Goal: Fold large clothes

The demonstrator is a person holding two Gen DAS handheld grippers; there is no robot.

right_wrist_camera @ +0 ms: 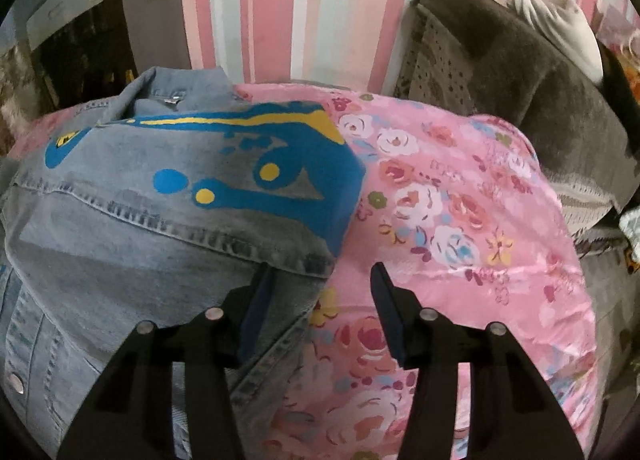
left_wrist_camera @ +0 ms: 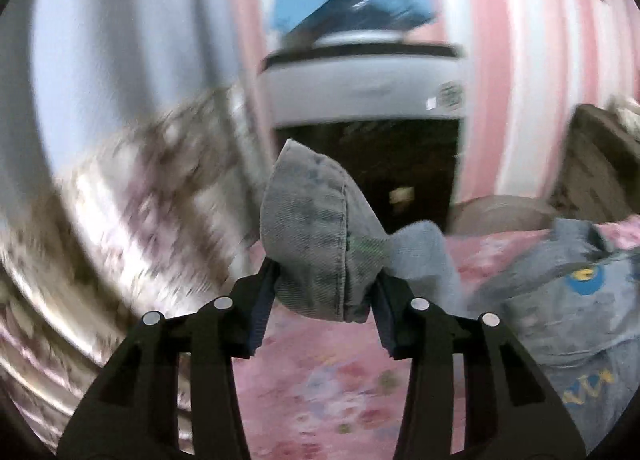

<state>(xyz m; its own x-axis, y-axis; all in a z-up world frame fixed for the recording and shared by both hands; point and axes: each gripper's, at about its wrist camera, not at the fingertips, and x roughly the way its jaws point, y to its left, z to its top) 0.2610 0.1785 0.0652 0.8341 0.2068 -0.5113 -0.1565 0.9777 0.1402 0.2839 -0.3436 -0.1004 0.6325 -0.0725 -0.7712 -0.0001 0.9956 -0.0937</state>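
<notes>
A light blue denim jacket [right_wrist_camera: 132, 236] with blue and yellow print lies on a pink floral bedspread [right_wrist_camera: 460, 220]. In the left wrist view my left gripper [left_wrist_camera: 326, 284] is shut on a bunched part of the denim jacket [left_wrist_camera: 316, 236], lifted above the bed; the rest of the jacket [left_wrist_camera: 572, 300] trails to the right. In the right wrist view my right gripper [right_wrist_camera: 322, 284] is open and empty, its left finger [right_wrist_camera: 256, 300] over the jacket's right edge, the right finger over bare bedspread.
A dark brown blanket pile [right_wrist_camera: 520, 72] lies at the bed's far right. A pink striped wall [right_wrist_camera: 300, 4] stands behind the bed. A white and dark cabinet [left_wrist_camera: 368, 112] stands beyond the bed, with blue items on top. The left wrist view is blurred by motion.
</notes>
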